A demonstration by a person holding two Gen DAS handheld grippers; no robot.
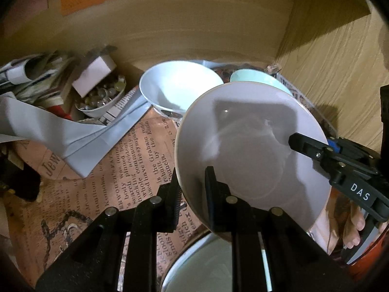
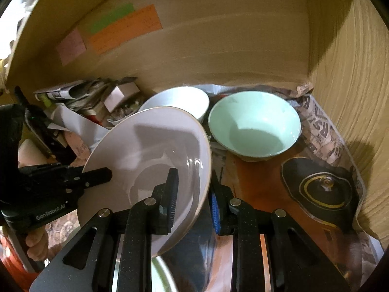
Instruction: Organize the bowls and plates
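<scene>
A pale grey plate (image 1: 252, 146) is held tilted above the newspaper-lined shelf; it also shows in the right wrist view (image 2: 150, 150). My left gripper (image 1: 192, 194) is shut on its left rim. My right gripper (image 2: 193, 194) is shut on its right rim; it shows in the left wrist view (image 1: 299, 143). Behind stand a white bowl (image 1: 177, 85) (image 2: 180, 99) and a mint green bowl (image 2: 255, 124) (image 1: 262, 79). Another white dish (image 1: 209, 262) lies below the plate.
Newspaper (image 1: 116, 170) lines the shelf. A small bowl of marbles (image 1: 102, 97), a little box and crumpled papers sit at the back left. A black and gold lid-like object (image 2: 323, 189) lies right. A wooden wall (image 2: 352, 73) closes the right side.
</scene>
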